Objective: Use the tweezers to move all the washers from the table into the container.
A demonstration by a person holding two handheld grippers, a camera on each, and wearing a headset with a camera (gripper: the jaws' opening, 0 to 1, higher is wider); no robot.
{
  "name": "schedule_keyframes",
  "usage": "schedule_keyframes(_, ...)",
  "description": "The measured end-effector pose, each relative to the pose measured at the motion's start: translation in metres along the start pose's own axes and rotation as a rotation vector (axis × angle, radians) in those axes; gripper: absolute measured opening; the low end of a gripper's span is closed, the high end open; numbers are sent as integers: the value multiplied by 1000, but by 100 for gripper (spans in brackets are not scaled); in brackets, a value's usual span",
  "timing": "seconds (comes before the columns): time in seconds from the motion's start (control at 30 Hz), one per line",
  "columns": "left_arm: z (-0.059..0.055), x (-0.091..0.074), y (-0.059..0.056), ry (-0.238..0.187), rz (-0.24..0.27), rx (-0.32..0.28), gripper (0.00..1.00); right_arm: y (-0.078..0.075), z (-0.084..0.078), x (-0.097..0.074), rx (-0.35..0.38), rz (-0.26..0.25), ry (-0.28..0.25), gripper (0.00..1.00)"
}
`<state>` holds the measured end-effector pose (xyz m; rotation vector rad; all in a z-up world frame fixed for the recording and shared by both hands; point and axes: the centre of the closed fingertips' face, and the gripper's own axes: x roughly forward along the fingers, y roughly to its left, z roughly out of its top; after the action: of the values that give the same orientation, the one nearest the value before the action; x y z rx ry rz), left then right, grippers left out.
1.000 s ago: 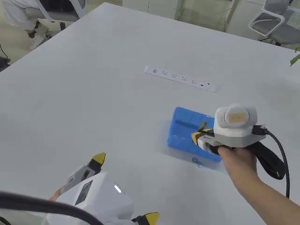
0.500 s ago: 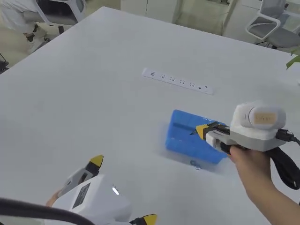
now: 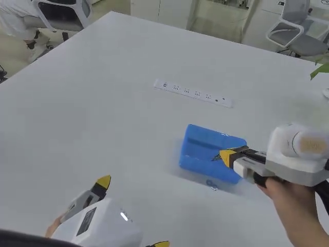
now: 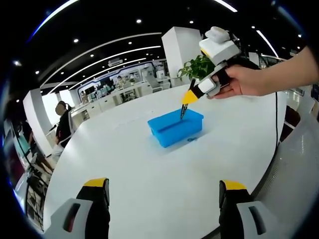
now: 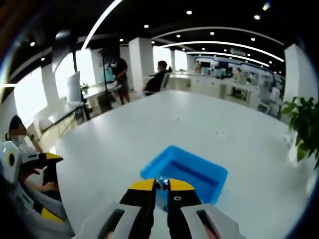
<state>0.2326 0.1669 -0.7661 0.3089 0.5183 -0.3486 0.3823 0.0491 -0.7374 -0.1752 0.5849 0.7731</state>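
Mostly bare, the wide white counter [image 3: 103, 103] leaves open room on the left of and beyond the blue rectangular plastic container [image 3: 205, 167], which stands toward the right of the head view. The long white power strip [image 3: 193, 93] lies well beyond it, and the counter's far edge runs in front of grey office chairs [image 3: 298, 31].

A small metal ring washer [image 3: 213, 184] lies on the counter just beside the container's near wall.

The right tool [image 3: 226, 155] has its jaws pressed nearly together on thin dark tweezers [image 4: 182, 112]. In the left gripper view their tip points down into the container [image 4: 169, 137]. From the right gripper view the yellow jaw ends [image 5: 155, 185] sit over the near rim of the container [image 5: 199, 160].

The left tool [image 3: 131, 212] is low at the near side, well apart from the container, with its jaws spread wide [image 4: 163, 186] and holding nothing.

Both tools are cut off by the edges of the head view, the right one together with the hand [image 3: 293, 200] holding it. The tweezers are too thin to make out there. I cannot tell whether their tip carries a washer or what lies inside the container.

Compared with a second ago, the right tool's body has drawn back to the right, its jaw ends still by the container's right side. The left tool has barely shifted.
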Motion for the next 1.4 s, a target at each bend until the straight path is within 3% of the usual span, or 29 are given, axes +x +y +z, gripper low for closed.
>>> schedule_keyframes(0.3, -1, 0, 1, 1, 4, -3, 93, 3, -24, 2, 5, 19, 61, 5)
schedule_keyframes(0.67, 0, 0, 1, 2, 2, -1, 93, 2, -59, 19, -61, 5, 174, 5)
schedule_keyframes(0.83, 0, 0, 1, 0, 2, -6, 93, -1, -61, 22, -38, 10, 179, 5)
schedule_keyframes(1.4, 0, 0, 2, 4, 9, -4, 93, -6, -64, 30, -58, 7, 203, 5)
